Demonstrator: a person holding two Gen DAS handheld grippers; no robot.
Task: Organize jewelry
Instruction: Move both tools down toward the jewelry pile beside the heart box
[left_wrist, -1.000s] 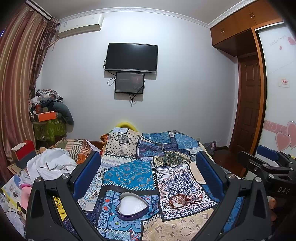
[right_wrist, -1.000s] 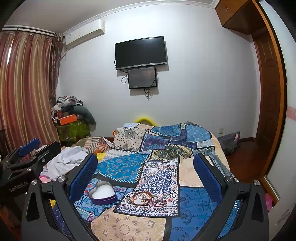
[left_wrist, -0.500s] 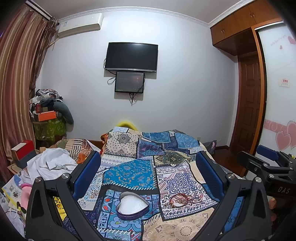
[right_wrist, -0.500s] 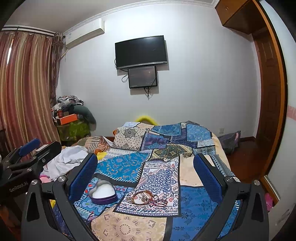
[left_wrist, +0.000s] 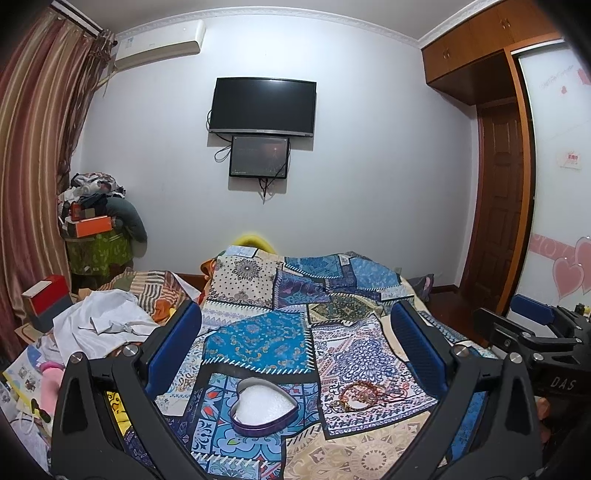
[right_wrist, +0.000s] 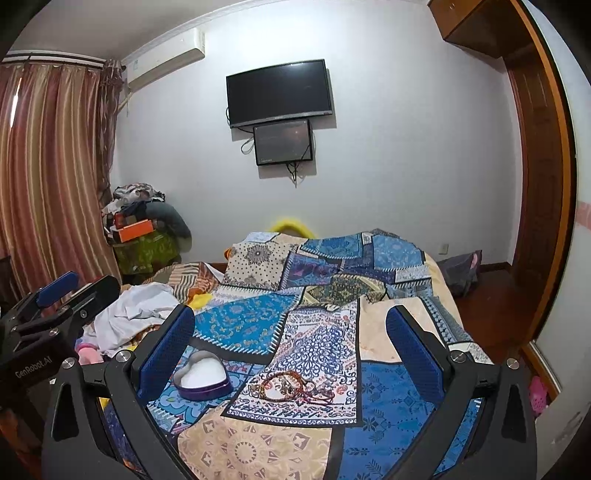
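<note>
left wrist view, left gripper wide, right gripper wide, heart tin beside jewelry, apart

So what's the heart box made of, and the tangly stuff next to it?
The heart box looks like thin metal, a glossy purple wall with a bright rim, and white padding inside, maybe foam. The jewelry pile looks like beaded strings, reddish-brown with gold-coloured bits; wood or plastic, too small to tell.
</note>
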